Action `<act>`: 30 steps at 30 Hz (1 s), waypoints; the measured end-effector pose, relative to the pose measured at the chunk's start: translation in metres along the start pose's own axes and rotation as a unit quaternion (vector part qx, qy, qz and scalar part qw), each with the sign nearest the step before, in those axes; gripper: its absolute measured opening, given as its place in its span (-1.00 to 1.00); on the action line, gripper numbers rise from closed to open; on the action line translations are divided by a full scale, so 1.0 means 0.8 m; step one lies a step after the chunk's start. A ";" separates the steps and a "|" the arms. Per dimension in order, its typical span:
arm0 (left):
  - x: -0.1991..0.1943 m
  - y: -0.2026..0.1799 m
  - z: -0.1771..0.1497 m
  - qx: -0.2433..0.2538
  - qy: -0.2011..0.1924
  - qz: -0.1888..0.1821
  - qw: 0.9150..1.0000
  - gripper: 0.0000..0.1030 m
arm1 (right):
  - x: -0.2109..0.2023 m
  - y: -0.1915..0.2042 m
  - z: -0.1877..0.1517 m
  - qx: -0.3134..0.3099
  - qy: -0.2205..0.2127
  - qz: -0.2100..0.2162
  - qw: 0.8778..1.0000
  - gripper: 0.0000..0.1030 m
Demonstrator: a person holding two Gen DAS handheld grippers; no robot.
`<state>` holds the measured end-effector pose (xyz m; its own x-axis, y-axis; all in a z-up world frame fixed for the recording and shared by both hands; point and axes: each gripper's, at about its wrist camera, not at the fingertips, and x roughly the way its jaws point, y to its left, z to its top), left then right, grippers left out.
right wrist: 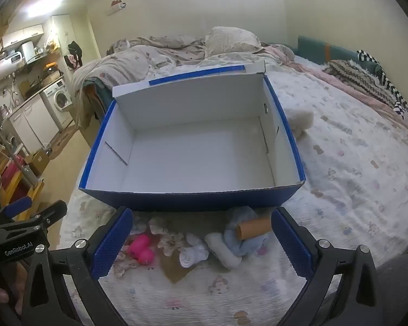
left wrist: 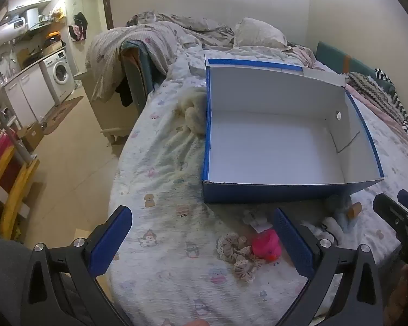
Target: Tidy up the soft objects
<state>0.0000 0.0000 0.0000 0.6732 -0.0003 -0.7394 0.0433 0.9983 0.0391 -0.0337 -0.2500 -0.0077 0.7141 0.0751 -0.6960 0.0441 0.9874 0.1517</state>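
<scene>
A bed [right wrist: 340, 179] under a pale sheet printed with small cartoon figures filled the room's near side, with a kitchen corner and a washing machine [left wrist: 59, 71] off to the left beyond it; nearest the cameras, the left gripper [left wrist: 204, 240] and the right gripper [right wrist: 201, 240] both hung over the sheet with their blue-padded jaws spread wide and nothing between the pads. Just ahead of them lay a loose heap of soft things on the sheet: a bright pink toy [right wrist: 142, 250], rounded and shiny, perhaps a duck, though the view was too coarse to be sure; a beige lacy scrunchie [left wrist: 239, 252] touching it; rolled white socks [right wrist: 193, 254] beside a crumpled pale blue cloth [right wrist: 243, 240]; and a brown cardboard tube [right wrist: 254, 229] resting on that cloth. Just beyond the heap stood a blue cardboard box [right wrist: 193, 199], open at the top, its white inside bare, its flap standing up at the far side; a cream fluffy plush [right wrist: 303, 121] lay against the box's outer side wall, on the sheet, not in the box. Farther back were a rumpled quilt and a pillow [right wrist: 231, 42] at the wall.
</scene>
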 end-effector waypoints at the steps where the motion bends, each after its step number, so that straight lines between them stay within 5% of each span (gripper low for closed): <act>1: 0.000 0.000 0.000 -0.001 0.002 -0.002 1.000 1.00 | 0.000 0.000 0.000 0.000 -0.002 0.000 1.000 1.00; 30: 0.001 0.004 0.002 -0.010 0.006 -0.009 1.000 1.00 | 0.002 0.003 -0.001 0.000 0.000 0.000 1.000 1.00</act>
<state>0.0015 0.0028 0.0007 0.6641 -0.0175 -0.7474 0.0407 0.9991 0.0128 -0.0329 -0.2473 -0.0087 0.7142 0.0744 -0.6960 0.0440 0.9876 0.1507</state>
